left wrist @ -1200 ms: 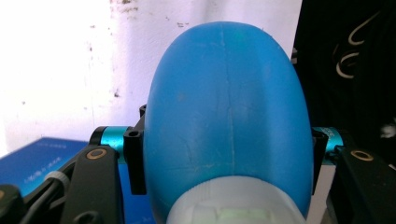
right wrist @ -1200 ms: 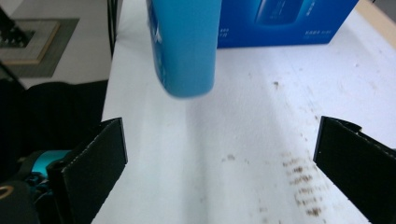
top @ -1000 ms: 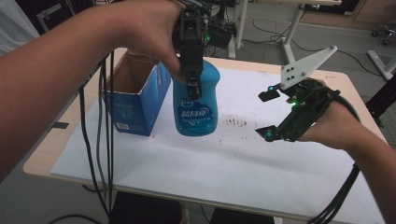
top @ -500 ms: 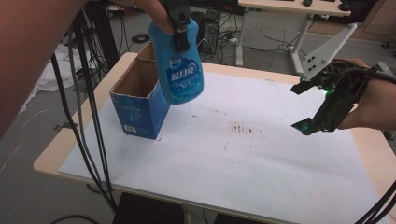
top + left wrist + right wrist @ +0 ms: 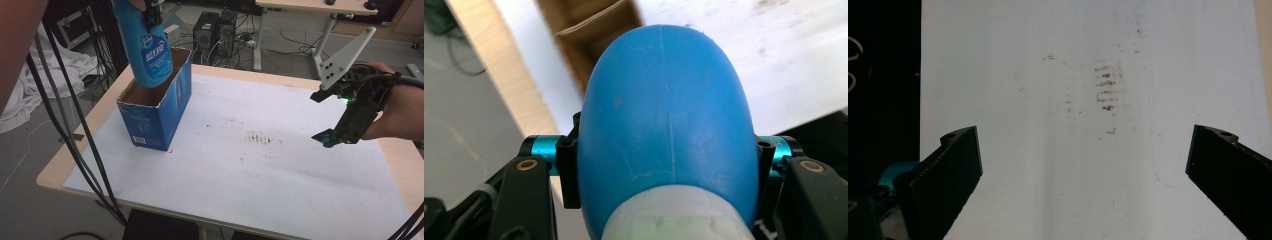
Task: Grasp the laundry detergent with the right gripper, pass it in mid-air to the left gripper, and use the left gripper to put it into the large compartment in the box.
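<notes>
Landmark: open blue box (image 5: pixel 157 112) at the far left part of the white sheet (image 5: pixel 240 185).

Left gripper (image 5: pixel 152 12): above the box, jaws clamped on a blue bottle (image 5: pixel 147 52), one jaw on each side of the body near the white cap end. Seen close in the left gripper view (image 5: pixel 666 150); bottle (image 5: pixel 664 125) rounded base pointing away, box opening (image 5: pixel 589 30) beyond it.

Bottle: hanging upright over the box mouth, base at about rim level, label facing the camera. Contact with the box rim cannot be told.

Right gripper (image 5: pixel 322 116): well to the right of the box, above the sheet, jaws wide apart, nothing between them. Faint brown marks (image 5: pixel 1108 85) on the sheet (image 5: pixel 1048 165) ahead of those jaws.
</notes>
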The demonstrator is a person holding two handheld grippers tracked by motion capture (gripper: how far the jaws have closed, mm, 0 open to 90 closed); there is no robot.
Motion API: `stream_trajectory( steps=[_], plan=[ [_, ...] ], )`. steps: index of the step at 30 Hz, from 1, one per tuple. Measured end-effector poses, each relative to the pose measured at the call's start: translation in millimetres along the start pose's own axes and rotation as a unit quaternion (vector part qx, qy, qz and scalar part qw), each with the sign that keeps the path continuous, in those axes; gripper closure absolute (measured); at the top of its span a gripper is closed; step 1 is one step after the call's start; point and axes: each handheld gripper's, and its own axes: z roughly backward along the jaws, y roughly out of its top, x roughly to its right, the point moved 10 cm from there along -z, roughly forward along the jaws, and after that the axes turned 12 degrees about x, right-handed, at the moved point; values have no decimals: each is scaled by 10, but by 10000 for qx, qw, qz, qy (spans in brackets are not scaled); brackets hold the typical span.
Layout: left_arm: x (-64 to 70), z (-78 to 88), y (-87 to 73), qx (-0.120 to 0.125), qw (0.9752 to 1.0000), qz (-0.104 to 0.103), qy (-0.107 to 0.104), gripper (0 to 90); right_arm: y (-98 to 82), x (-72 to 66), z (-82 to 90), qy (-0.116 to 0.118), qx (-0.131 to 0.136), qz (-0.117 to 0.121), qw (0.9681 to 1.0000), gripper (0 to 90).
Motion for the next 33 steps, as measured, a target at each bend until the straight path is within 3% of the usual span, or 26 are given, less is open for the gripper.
stream_trajectory(
  steps=[5,12,15,16,19,20,21,22,23,24,25,26,27,28,29,30,33],
  plan=[
    [-118,-175,-37,-180,9997,144,97,385,-44,10,-27,40,-58,-32,10000,8],
    [-159,-414,-57,-336,9994,81,89,385,-80,-2,-41,40,-88,-83,9999,8],
    [-155,-616,-98,-496,9986,-192,33,385,-110,-8,-53,35,-84,-128,9999,8],
    [-155,-616,-98,-496,9986,-192,33,385,-110,-8,-53,35,-84,-128,9999,8],
    [-145,-820,-143,-606,9961,-632,-92,385,-141,-6,-63,24,-78,-179,9998,8],
    [-145,-820,-143,-606,9961,-632,-92,385,-141,-6,-63,24,-78,-179,9998,8],
    [-144,-911,-171,-680,9928,-972,-175,385,-155,-8,-68,24,-83,-208,9997,8],
    [-144,-911,-171,-680,9928,-972,-175,385,-155,-8,-68,24,-83,-208,9997,8],
    [-154,-988,-193,-739,9898,-1200,-202,385,-171,-3,-76,18,-100,-203,9997,8],
    [-154,-988,-193,-739,9898,-1200,-202,385,-171,-3,-76,18,-100,-203,9997,8],
    [-163,-1087,-217,-782,9858,-1466,-250,385,-183,-5,-82,20,-109,-237,9997,8],
    [-163,-1087,-217,-782,9858,-1466,-250,385,-183,-5,-82,20,-109,-237,9997,8],
    [-176,-1171,-244,-844,9816,-1689,-292,385,-195,-2,-88,27,-126,-248,9996,8],
    [-176,-1171,-244,-844,9816,-1689,-292,385,-195,-2,-88,27,-126,-248,9996,8],
    [-184,-1244,-265,-871,9792,-1798,-349,385,-197,-3,-99,52,-111,-282,9995,8],
    [-184,-1244,-265,-871,9792,-1798,-349,385,-197,-3,-99,52,-111,-282,9995,8],
    [-198,-1380,-315,-913,9731,-2064,-468,385,-195,-5,-120,93,-91,-317,9994,8]
  ],
)
